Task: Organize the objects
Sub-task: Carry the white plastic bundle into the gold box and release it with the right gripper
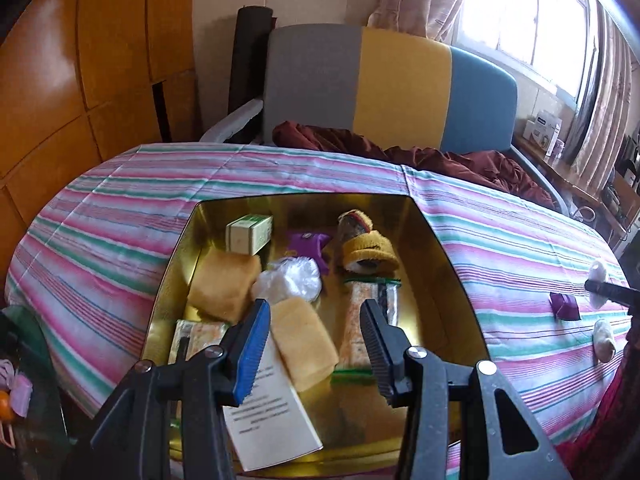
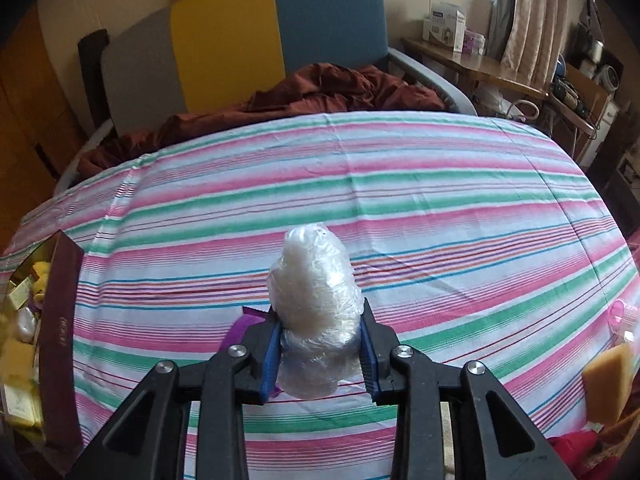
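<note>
A: Right tongs (image 2: 320, 354)?
B: Pinching a plastic-wrapped white bundle (image 2: 316, 308), pads pressed against its lower half. Standing nearly straight out along the fingers, long axis pointing ahead, tip well past the pads.

A: Over what?
B: Over the striped cloth (image 2: 440, 184). Beneath the bundle, just left of the pads, a purple packet (image 2: 240, 326), mostly hidden.

A: And the tin?
B: Far left of the right tongs, only its dark red wall (image 2: 60, 320) and a sliver of gold showing. So probably a sideways carry to the left, keeping the bundle's tip clear of that wall.

A: Left tongs (image 1: 314, 344)?
B: Spread wide, holding nothing, hanging right above the gold tin (image 1: 436, 248). Directly below the gap, a yellow sponge (image 1: 304, 344) on a printed leaflet (image 1: 272, 416); ahead, another wrapped white bundle (image 1: 288, 280), a second sponge (image 1: 224, 288), a small box (image 1: 248, 232), a slipper (image 1: 366, 250).

A: Nearer to the tin, then?
B: Left, clearly. Far to its right, on the cloth, a purple packet (image 1: 564, 306) and two pale lumps; cannot tell what those are.
</note>
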The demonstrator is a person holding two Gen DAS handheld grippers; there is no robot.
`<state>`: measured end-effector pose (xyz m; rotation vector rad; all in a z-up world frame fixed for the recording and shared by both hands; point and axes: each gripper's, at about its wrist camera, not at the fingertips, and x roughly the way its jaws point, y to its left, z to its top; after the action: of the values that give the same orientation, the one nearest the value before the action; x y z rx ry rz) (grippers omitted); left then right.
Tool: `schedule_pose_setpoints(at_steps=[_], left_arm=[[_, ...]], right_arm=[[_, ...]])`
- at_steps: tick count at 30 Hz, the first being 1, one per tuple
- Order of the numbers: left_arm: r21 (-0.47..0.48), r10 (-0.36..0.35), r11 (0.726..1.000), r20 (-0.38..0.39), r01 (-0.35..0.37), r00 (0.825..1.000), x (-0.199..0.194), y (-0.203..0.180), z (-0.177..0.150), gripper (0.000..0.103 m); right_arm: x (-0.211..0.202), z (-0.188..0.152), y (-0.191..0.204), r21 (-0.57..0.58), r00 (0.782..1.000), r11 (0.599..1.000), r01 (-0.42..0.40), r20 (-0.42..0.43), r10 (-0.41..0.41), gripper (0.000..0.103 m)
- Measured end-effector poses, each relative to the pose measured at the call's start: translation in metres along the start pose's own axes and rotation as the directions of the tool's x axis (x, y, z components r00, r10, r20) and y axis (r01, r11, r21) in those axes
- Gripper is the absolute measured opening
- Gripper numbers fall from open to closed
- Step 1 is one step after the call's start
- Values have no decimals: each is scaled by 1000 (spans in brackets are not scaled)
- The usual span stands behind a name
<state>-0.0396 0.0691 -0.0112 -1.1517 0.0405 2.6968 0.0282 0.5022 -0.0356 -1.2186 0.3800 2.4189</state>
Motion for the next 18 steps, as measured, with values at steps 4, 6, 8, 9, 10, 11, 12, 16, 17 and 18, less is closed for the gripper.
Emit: schedule_pose_setpoints(at_steps=[4, 6, 8, 9, 10, 11, 12, 16, 17, 18], left_arm=[[-24, 0, 1000, -13, 0, 1000, 1, 11, -5, 47], [-42, -9, 999, -16, 9, 1000, 1, 18, -8, 47], [-61, -11, 998, -18, 10, 1000, -1, 27, -10, 47], [-75, -11, 997, -16, 9, 1000, -2, 33, -11, 47], [-88, -7, 996, -16, 5, 1000, -2, 38, -12, 47], [-101, -2, 995, -19, 0, 1000, -3, 44, -12, 47], [-119, 4, 993, -20, -6, 1000, -3, 52, -13, 47], [-173, 38, 984, -18, -40, 999, -7, 78, -16, 47], [-183, 45, 982, -17, -47, 999, -8, 83, -17, 47], [-194, 51, 980, -17, -54, 999, -9, 88, -18, 47]], right_arm=[[-29, -1, 38, -38, 994, 995, -96, 44, 98, 34], [-47, -6, 71, -90, 983, 981, -171, 52, 176, 34], [-57, -11, 110, -166, 962, 951, -260, 38, 269, 34], [-62, -15, 129, -205, 949, 931, -302, 23, 314, 34], [-68, -24, 150, -240, 937, 909, -340, 1, 351, 34], [-71, -31, 171, -281, 921, 881, -380, -29, 388, 34], [-73, -38, 191, -319, 907, 854, -412, -58, 416, 34], [-75, -69, 260, -422, 860, 754, -503, -160, 484, 34], [-74, -76, 271, -442, 854, 735, -514, -180, 489, 34], [-71, -83, 283, -456, 848, 719, -524, -203, 489, 35]])
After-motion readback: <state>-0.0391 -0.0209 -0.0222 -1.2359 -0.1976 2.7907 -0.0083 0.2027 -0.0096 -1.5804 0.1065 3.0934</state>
